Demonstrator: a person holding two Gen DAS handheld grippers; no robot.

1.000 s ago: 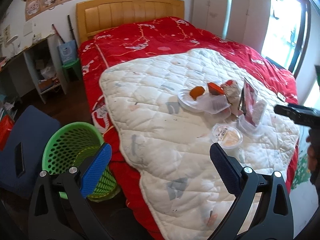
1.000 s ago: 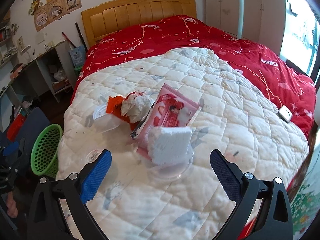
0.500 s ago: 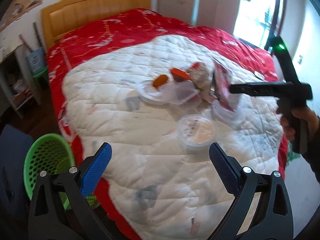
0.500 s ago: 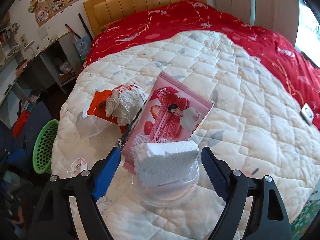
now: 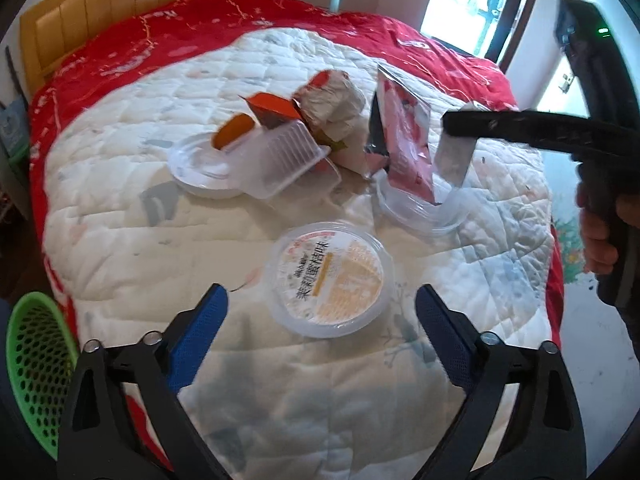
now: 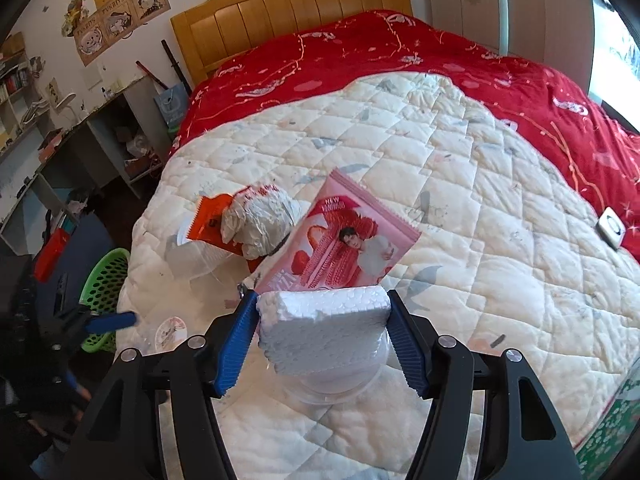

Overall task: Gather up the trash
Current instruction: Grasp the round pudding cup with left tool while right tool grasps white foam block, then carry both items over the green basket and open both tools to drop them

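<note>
Right wrist view: the right tongs (image 6: 322, 338) sit at lower centre, their blue pads pressed against both sides of a white foam block (image 6: 324, 332), which stands in a clear plastic bowl (image 6: 332, 394) on the white quilt (image 6: 460, 200). Directly behind the block a pink snack bag (image 6: 344, 256) leans upright, and to its left lie a crumpled paper wad (image 6: 260, 220) and an orange wrapper (image 6: 208, 220) over a clear tray (image 6: 192, 258). A green basket (image 6: 102, 280) stands on the floor at the left edge, beside the bed.

In the left wrist view, the left tongs (image 5: 320, 320) are spread wide at the bottom of the frame, holding nothing, with a round lidded cup (image 5: 330, 278) lying on the quilt between and just beyond the tips. Further up, a white plate (image 5: 200, 168) with an orange peel (image 5: 234, 130) sits at centre left, touching the clear tray. The right tongs reach in from the right edge, crossing in front of the pink bag.
</note>
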